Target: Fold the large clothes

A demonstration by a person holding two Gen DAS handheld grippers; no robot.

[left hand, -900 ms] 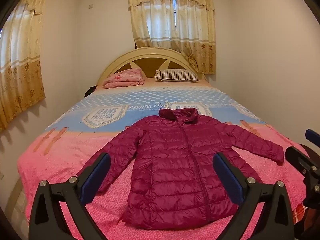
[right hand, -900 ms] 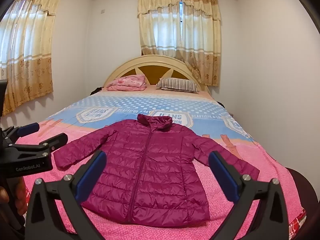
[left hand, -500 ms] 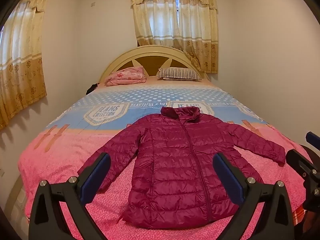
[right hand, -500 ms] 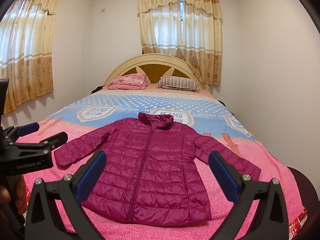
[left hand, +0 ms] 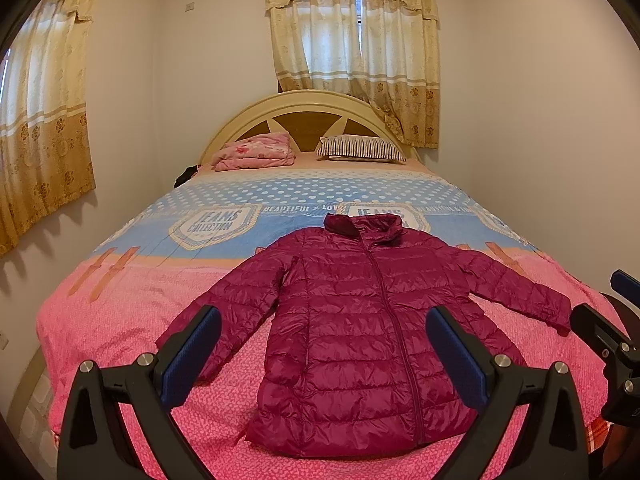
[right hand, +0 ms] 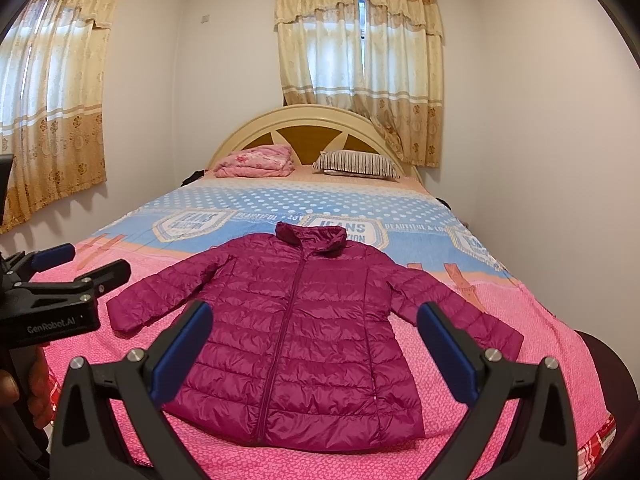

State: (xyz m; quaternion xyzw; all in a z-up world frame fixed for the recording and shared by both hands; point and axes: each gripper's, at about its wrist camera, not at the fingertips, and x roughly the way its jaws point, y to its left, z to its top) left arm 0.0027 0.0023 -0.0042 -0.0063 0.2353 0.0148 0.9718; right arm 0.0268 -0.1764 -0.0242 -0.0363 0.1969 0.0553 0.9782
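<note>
Over the last second almost nothing changes: both views tip very slightly, so the headboard (left hand: 308, 116) and the magenta puffer jacket (left hand: 372, 332) sit a touch lower in the pictures, and the jacket itself has not moved at all. We read that as the very start of the task, with no fold yet begun and the approach hardly under way.

The jacket lies flat on its back on the pink near end of the bed (left hand: 100, 320), zipped up, collar toward the headboard and hem nearest us. Its 2 sleeves are spread out and down to either side, each cuff resting on the cover.

Our left gripper (left hand: 324, 356) is released, its blue pads wide apart and above the jacket's lower half, touching nothing. Our right gripper (right hand: 314, 354) is likewise released and empty, hovering over the hem area. In the right wrist view the left gripper shows at the left edge, beside the sleeve on that side but apart from it.

There are no containers in sight. The bed carries only a folded pink blanket (left hand: 254, 152) and a striped pillow (left hand: 362, 148) by the headboard, well apart from the jacket.

We judge a sleeve to be the likely first grasp.
</note>
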